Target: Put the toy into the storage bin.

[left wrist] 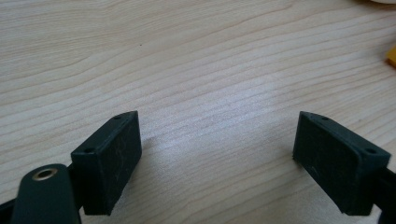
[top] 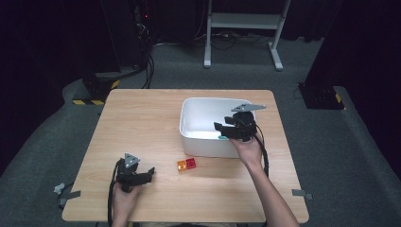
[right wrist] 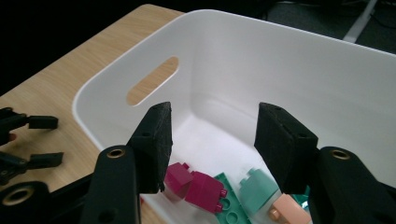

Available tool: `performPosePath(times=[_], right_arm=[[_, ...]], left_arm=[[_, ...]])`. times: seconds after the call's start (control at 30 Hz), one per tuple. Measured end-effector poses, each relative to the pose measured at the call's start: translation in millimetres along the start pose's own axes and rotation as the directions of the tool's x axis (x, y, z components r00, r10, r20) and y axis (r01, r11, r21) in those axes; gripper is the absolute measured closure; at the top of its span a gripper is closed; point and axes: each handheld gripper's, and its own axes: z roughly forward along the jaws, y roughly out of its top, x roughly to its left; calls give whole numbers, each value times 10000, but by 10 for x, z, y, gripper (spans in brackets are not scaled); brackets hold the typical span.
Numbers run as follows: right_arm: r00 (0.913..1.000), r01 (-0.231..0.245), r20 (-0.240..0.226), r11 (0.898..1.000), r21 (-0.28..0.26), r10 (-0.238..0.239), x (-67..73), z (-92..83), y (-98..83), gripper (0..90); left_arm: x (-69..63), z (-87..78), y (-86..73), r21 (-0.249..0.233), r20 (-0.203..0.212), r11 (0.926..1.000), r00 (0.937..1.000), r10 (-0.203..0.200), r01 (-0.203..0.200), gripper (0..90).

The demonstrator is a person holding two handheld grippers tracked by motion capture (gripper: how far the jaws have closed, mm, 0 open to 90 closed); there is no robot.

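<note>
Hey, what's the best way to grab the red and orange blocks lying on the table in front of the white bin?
Probably from straight above, jaws closing across the short front-to-back faces of the joined red and orange blocks. They lie low on the table, side by side, with bare wood around them. The left hand-held gripper is nearest and already open.

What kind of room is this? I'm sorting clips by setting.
Probably a lab or recording studio: a lone wooden table on grey carpet, black curtains around it, cables and equipment on the floor behind, and a metal stand at the back.
</note>
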Motion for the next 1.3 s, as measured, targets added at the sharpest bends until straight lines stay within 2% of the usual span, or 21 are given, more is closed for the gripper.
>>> performPosePath(times=[0.27,0.5,0.77,0.93,1.17,1.3], right_arm=[[9950,644,-729,9961,-606,-687,285,-192,-176,469],[9839,883,-1481,9923,-867,-1005,536,-180,-346,471],[9727,1193,-1933,9912,-578,-1283,774,28,-555,473],[9656,1307,-2240,9912,-199,-1318,904,215,-712,472],[9654,1459,-2222,9890,262,-1365,1006,496,-877,464],[9698,1426,-2073,9883,539,-1286,1047,660,-960,458]], left_arm=[[0,0,0,2,0,10000,10000,1,-1,155],[0,0,0,4,1,10000,10000,5,-5,154],[0,0,0,3,0,10000,10000,2,-2,155],[-1,0,0,4,4,10000,10000,-8,8,155],[-1,0,-1,5,4,10000,10000,-8,8,155],[0,0,0,5,0,10000,10000,5,-5,154]])
